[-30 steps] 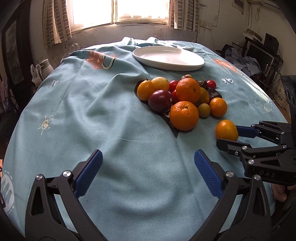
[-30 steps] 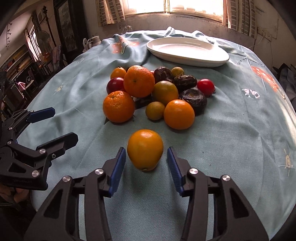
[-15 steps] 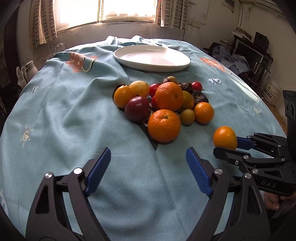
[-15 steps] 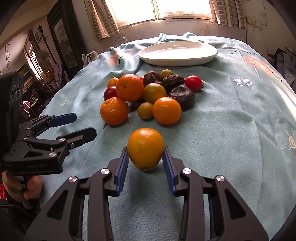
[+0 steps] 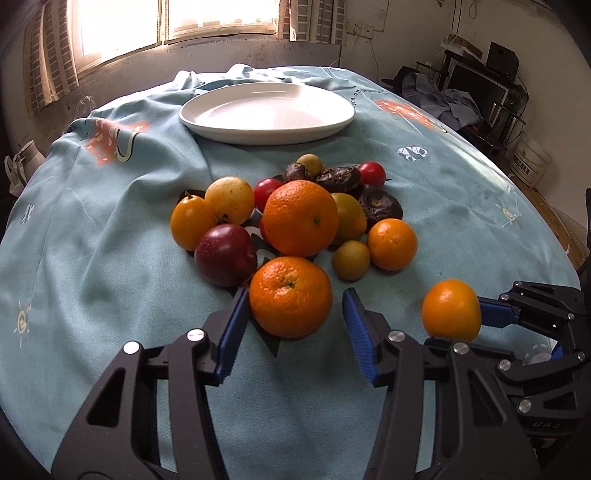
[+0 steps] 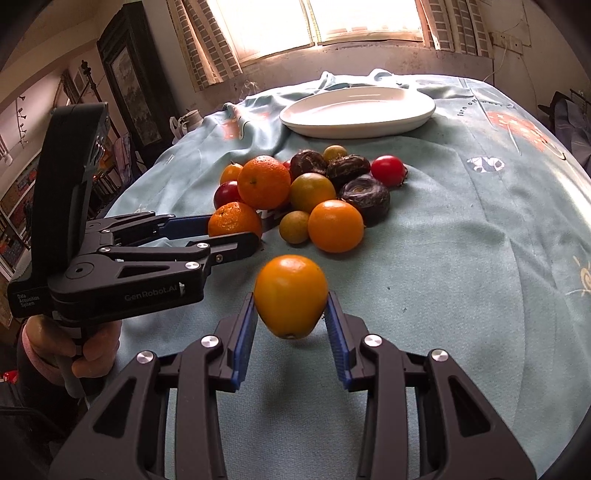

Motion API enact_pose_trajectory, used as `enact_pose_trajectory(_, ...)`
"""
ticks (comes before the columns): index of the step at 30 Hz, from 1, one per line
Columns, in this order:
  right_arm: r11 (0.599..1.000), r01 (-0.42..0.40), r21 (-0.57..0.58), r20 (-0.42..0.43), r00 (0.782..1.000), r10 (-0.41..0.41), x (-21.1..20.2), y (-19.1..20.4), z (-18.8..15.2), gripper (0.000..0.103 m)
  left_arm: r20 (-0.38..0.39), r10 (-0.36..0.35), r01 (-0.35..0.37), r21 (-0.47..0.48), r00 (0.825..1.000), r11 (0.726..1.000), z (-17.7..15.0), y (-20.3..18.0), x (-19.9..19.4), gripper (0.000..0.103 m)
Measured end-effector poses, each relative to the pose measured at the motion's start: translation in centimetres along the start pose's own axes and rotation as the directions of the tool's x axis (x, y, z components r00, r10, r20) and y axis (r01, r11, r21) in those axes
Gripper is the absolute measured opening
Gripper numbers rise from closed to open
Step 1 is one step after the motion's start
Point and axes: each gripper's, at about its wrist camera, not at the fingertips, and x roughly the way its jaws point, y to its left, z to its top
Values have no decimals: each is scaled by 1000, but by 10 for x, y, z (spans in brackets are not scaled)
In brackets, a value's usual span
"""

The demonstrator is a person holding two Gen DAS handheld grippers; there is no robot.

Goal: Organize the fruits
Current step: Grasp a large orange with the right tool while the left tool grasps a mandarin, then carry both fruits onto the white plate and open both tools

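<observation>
- Our right gripper [image 6: 290, 325] has its two blue pads pressed against the sides of a smooth orange fruit [image 6: 290, 295], which we hold clear of the cloth; its shadow lies on the fabric below it.
- In the left wrist view that same fruit [image 5: 451, 309] sits between the right gripper's fingers [image 5: 495, 317] toward the right edge of the table, apart from the heap.
- Our left gripper [image 5: 291, 330] is spread wide, its pads on either side of the nearest mandarin [image 5: 290, 296]. The left pad lies just beside the peel, and a gap shows on the right, so we grip nothing with it.
- From the right wrist view the left gripper [image 6: 236, 232] reaches in from the left edge, its fingers flanking that mandarin [image 6: 233, 218], and our hand [image 6: 74, 343] is wrapped round its handle.
- The pile of fruit [image 5: 295, 218] lies near the middle of the table, on a light blue tablecloth [image 5: 92, 229].
- In the pile we see a large orange [image 5: 301, 218], a dark red plum [image 5: 225, 254], a small green-brown fruit [image 5: 350, 259], a smaller orange [image 5: 392, 243], red tomatoes [image 5: 372, 172] and dark wrinkled fruits [image 5: 380, 203].
- A white plate [image 5: 207, 122] stands beyond the pile, toward the far edge of the table below the window [image 5: 177, 22], and it holds no fruit.
</observation>
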Motion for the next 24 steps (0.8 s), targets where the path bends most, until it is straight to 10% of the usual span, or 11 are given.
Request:
enact_pose_trajectory(15,998,-66,0,8,998,66,-13,-22,41,38,-46,-105,104,-10,993,995,18,15,-11,45)
enact_pose_trajectory(24,998,63,-12,140,988,-61,39,-66,160,38,85,-79,82,-30,993,996,137,47,9,45)
